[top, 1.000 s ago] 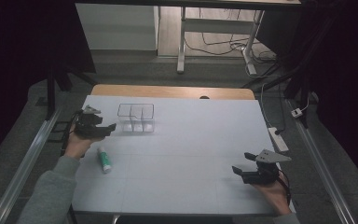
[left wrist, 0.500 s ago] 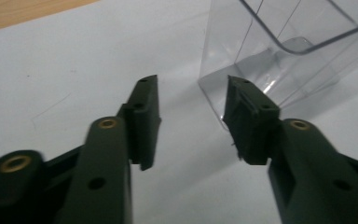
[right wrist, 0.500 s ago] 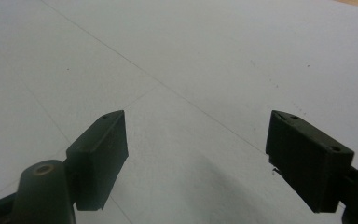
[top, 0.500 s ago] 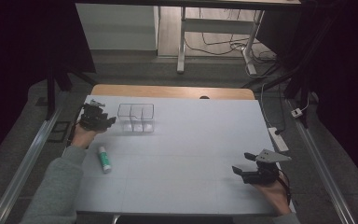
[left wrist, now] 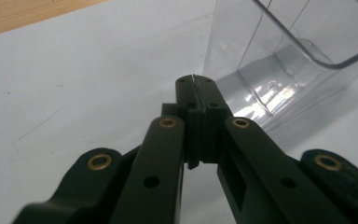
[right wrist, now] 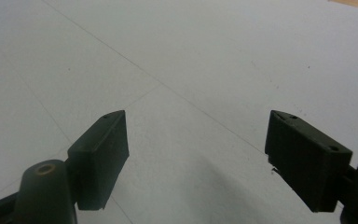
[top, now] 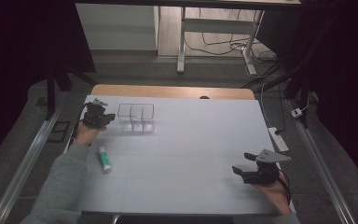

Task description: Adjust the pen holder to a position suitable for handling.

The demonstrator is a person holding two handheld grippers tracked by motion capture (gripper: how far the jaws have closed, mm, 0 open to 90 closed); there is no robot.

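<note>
Left gripper [top: 103,117], upper left, just closed on nothing, beside clear organizer [top: 136,117]. Right gripper [top: 243,164], lower right, spread wide. Glue stick [top: 104,158] lying outside, not yet picked.

left claw [left wrist: 196,81] just closed, empty; right claw [right wrist: 196,161] spread wide.

No readable text or labels
</note>
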